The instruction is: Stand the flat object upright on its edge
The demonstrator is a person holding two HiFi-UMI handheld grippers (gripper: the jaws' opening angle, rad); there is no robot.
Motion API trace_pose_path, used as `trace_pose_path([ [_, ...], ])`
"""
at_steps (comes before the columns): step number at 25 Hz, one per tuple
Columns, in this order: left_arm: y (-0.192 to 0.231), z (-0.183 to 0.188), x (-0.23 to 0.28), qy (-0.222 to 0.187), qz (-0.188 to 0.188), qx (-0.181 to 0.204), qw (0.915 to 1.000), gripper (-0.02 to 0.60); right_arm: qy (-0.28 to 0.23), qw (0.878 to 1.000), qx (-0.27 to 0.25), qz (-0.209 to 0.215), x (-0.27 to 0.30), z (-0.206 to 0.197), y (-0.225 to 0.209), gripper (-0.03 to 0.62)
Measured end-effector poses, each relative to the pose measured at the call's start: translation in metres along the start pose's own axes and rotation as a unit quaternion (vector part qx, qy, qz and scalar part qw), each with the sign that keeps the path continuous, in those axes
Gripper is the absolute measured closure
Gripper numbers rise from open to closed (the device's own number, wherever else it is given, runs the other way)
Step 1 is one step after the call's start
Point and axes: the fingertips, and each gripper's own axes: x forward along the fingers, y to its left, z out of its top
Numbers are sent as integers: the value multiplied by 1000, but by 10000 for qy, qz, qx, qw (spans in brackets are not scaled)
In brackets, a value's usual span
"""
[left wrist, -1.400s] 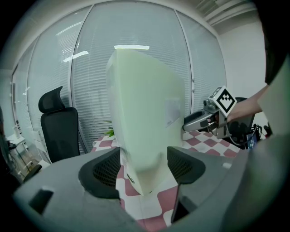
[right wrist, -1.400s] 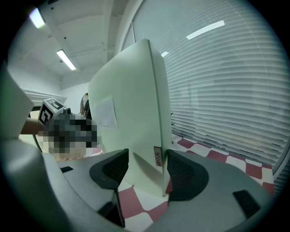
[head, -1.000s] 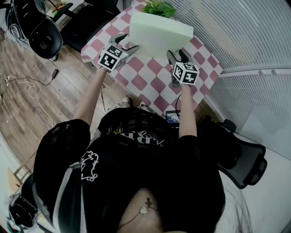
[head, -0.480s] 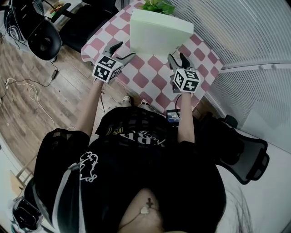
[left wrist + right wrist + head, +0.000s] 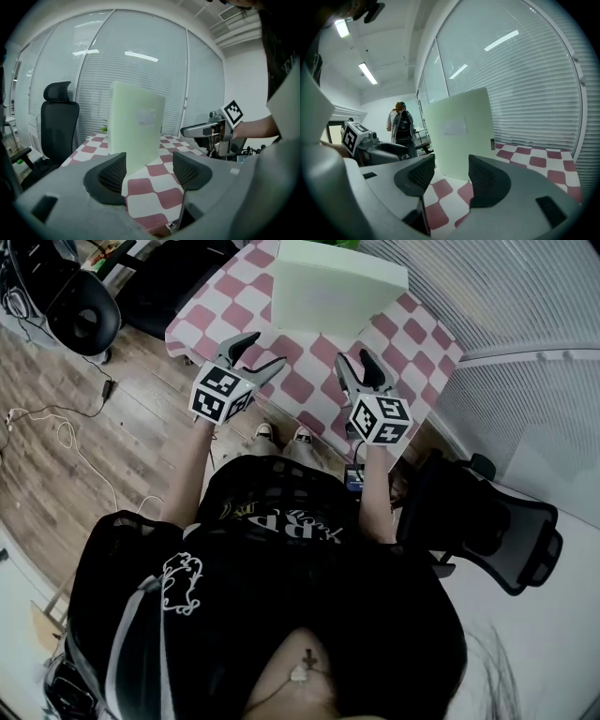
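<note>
A pale green flat slab [image 5: 328, 292] stands upright on its edge on the red-and-white checkered table [image 5: 417, 343]; it shows tall in the left gripper view [image 5: 133, 126] and in the right gripper view [image 5: 459, 133]. My left gripper [image 5: 255, 351] hovers over the table's near left edge, open, empty, and well short of the slab. My right gripper [image 5: 361, 368] hangs over the near edge to the right, also open and empty. Neither touches the slab. Each gripper sees the other: the right gripper [image 5: 211, 131] and the left gripper [image 5: 370, 147].
A black office chair [image 5: 80, 320] stands on the wood floor at left, another [image 5: 497, 531] at right. White blinds [image 5: 506, 287] run along the table's right side. A cable [image 5: 56, 423] lies on the floor. A person with a backpack [image 5: 401, 126] stands far off.
Both grippers have drawn back from the slab toward the table's near edge. The slab stays standing on its own.
</note>
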Motion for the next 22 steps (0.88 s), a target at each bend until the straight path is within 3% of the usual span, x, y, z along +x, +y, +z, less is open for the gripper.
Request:
trace_pose_path([
  [11,-42,-25,-2,36,-512,-97,9986,273,131,9998,82,122,-24,-29,42,422],
  [17,-59,-19,-8,-194,-434,-249,9986,362,88,9994,-11,320,-50,-30,54,471],
  [22,-98,-7,-12,-341,-327,-189,9987,384,22,9989,-162,448,-94,-35,54,514],
])
